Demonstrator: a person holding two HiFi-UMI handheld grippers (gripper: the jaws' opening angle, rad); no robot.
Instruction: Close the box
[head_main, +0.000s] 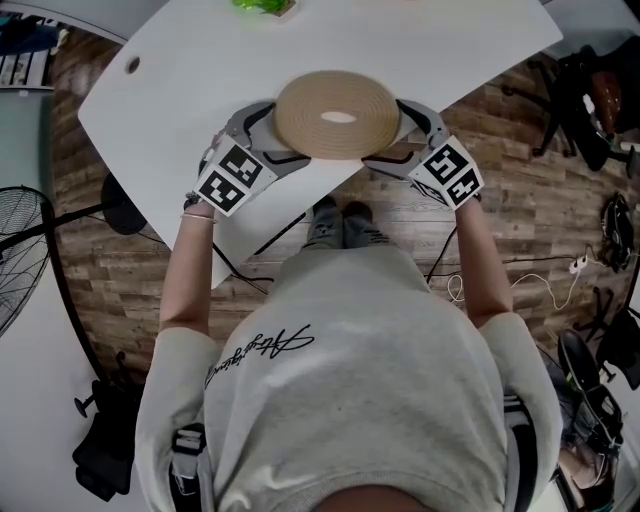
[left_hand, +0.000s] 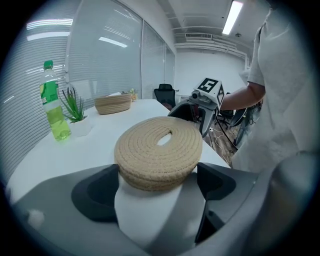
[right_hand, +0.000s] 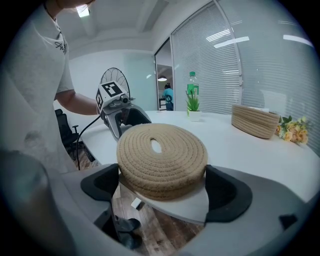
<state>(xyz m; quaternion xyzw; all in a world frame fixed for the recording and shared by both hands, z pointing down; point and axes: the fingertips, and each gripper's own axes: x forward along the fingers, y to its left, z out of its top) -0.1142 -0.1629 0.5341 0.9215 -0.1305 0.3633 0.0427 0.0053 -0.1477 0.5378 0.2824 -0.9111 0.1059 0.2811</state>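
Woven box (head_main: 338, 115), lid apparently on, sits at the desk's (head_main: 450, 50) near edge, flanked by left tongs (left_hand: 159, 177) and right tongs (right_hand: 162, 182), both spread around it; an uneven push could tip it off.

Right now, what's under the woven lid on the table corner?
A shallow woven box, only its side band visible, standing on the white table. The lid covers its inside; the lid's slot shows nothing identifiable.
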